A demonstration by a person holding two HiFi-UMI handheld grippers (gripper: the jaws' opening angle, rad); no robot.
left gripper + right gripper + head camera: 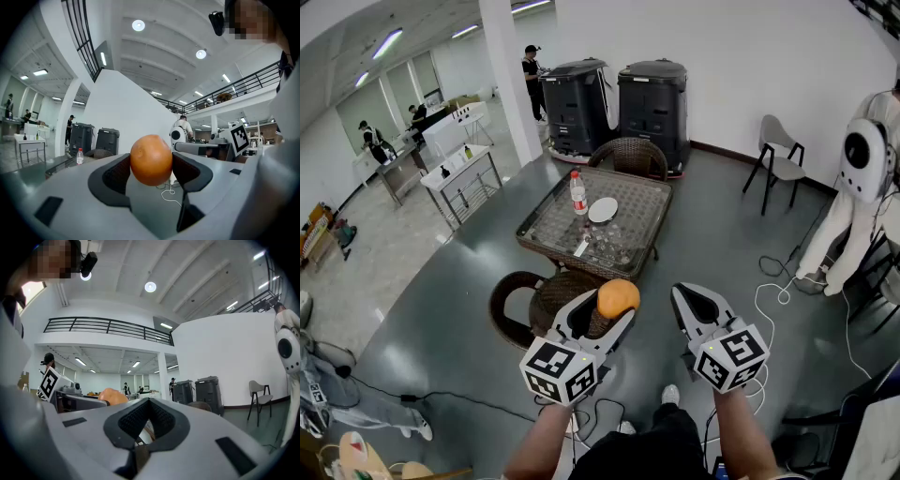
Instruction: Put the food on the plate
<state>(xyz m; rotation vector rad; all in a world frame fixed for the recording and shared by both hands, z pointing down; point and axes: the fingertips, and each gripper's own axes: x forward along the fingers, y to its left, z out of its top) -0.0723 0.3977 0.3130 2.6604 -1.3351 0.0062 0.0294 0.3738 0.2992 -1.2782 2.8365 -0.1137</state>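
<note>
An orange round fruit sits between the jaws of my left gripper, which is shut on it and held in the air in front of me, short of the table. The left gripper view shows the fruit pressed between both dark pads. A small white plate lies on the glass-topped wicker table further ahead. My right gripper hangs beside the left one, shut with nothing in it; its pads meet in the right gripper view, where the fruit peeks out at the left.
A bottle with a red label and some clear glasses stand on the table by the plate. Wicker chairs stand at its near and far sides. Two black bins, a grey chair and floor cables lie beyond.
</note>
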